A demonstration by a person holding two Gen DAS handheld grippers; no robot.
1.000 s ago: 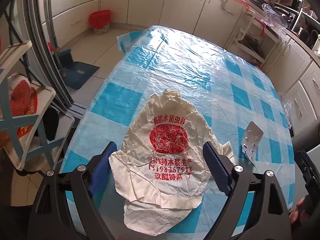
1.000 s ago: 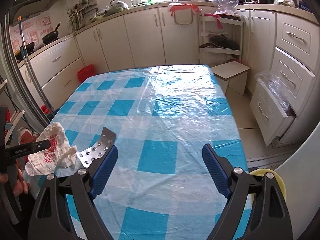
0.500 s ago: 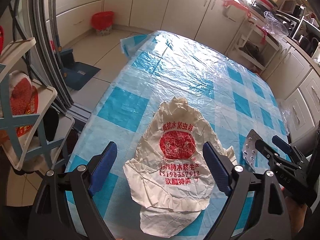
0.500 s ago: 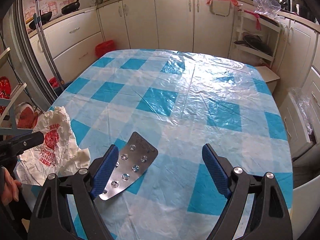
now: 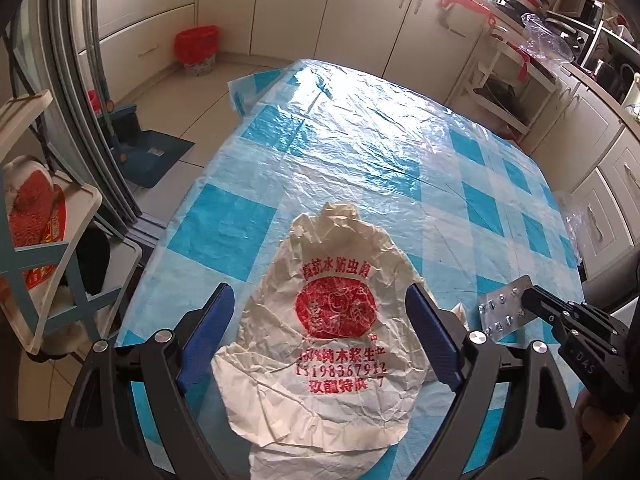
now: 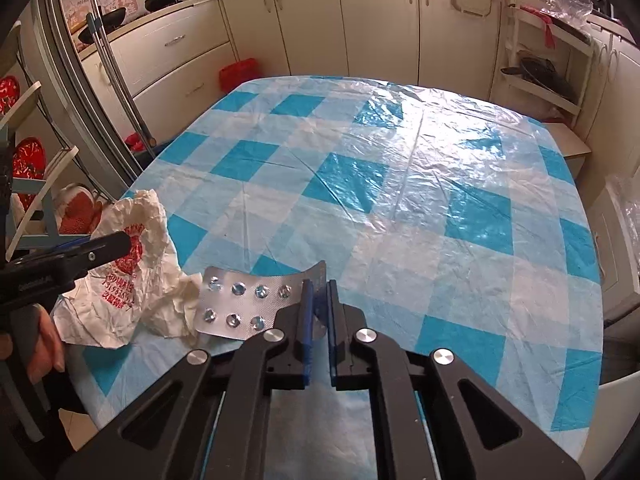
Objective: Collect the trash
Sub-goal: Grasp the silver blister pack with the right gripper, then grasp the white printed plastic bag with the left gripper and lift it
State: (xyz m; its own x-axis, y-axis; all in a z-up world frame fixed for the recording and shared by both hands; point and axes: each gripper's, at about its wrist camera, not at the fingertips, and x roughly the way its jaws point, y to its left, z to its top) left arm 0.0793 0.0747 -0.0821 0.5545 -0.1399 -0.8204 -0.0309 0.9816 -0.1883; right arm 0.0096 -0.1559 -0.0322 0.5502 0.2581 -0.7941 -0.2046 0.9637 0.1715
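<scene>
A crumpled cream paper bag [image 5: 332,320] with red print lies on the blue-checked tablecloth [image 5: 360,152] near the table's front left corner. My left gripper [image 5: 320,332] is open, its jaws on either side of the bag just above it. A silver blister pack [image 6: 244,304] lies right of the bag [image 6: 132,276]. My right gripper [image 6: 318,304] is shut on the pack's right end. It shows in the left wrist view too [image 5: 532,300], holding the pack [image 5: 500,312].
A red waste bin [image 5: 198,50] stands on the floor by the far cabinets. A white shelf rack [image 5: 48,240] stands left of the table. Cabinets and an open rack [image 6: 548,52] line the far and right sides. A white stool [image 6: 568,140] stands past the far right corner.
My right gripper has moved onto the blister pack and closed on its end. My left gripper stayed open over the paper bag, with the view shifting slightly back.
</scene>
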